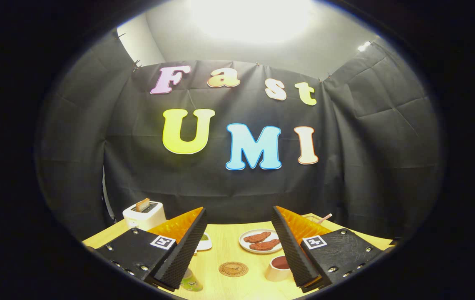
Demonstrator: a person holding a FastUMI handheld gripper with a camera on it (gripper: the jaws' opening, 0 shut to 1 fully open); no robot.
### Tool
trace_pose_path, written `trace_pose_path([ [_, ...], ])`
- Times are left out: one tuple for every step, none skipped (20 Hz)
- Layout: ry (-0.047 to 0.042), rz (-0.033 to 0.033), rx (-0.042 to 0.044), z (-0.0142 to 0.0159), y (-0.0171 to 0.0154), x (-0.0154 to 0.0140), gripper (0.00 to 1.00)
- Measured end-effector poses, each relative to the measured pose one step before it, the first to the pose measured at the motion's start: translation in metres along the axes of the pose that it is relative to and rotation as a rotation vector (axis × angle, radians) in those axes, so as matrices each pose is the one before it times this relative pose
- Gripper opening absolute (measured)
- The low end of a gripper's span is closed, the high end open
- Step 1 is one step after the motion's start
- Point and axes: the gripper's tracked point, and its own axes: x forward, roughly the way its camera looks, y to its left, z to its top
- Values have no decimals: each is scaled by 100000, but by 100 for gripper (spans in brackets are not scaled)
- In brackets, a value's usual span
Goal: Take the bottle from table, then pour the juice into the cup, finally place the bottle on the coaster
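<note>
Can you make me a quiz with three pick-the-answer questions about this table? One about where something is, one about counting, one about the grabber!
1. Where is the coaster?
A. Between the two fingers, on the table
B. On top of the toaster
C. Under the plate

2. How many brown pieces lie on the plate?
A. None
B. Two
C. Five

3. How is the gripper?
A. Shut on the cup
B. Shut on the bottle
C. Open, holding nothing

Answers:
1 A: the round coaster lies on the wood between the fingers.
2 B: two pieces lie side by side.
3 C: the fingers stand wide apart; the cup and the bottle are untouched.
</note>
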Motion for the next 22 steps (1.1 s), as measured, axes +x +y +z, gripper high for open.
trace_pose_path([
  [-166, 610, -703, -587, 555, -292, 96],
  [-292, 842, -718, -635, 669, -203, 96],
  [188, 1134, -919, -657, 838, -94, 96],
  [483, 625, -869, -831, 753, -58, 96],
  [853, 718, -685, -795, 703, -51, 96],
  [877, 791, -606, -899, 854, -55, 96],
  [576, 573, -228, -749, 729, -36, 96],
  [-2, 786, -2, -583, 767, -118, 96],
  [-75, 1008, 324, -623, 814, -12, 96],
  [13, 1449, 408, -605, 863, 12, 96],
  [612, 1183, 835, -845, 683, 81, 96],
  [611, 1115, 1063, -735, 592, 77, 96],
  [478, 877, 900, -734, 563, 159, 96],
  [-34, 281, 374, -510, 345, 104, 96],
  [300, -160, -116, -733, 200, 112, 96],
  [824, 186, -684, -736, 184, 178, 96],
  [684, 230, -612, -838, 317, 121, 96],
  [916, 35, -890, -701, 166, 195, 96],
  [1003, 60, -394, -689, 236, 152, 96],
  [271, 246, 124, -479, 244, 178, 96],
  [237, 323, 29, -470, 280, 185, 96],
  [323, 91, -284, -417, 223, 217, 96],
])
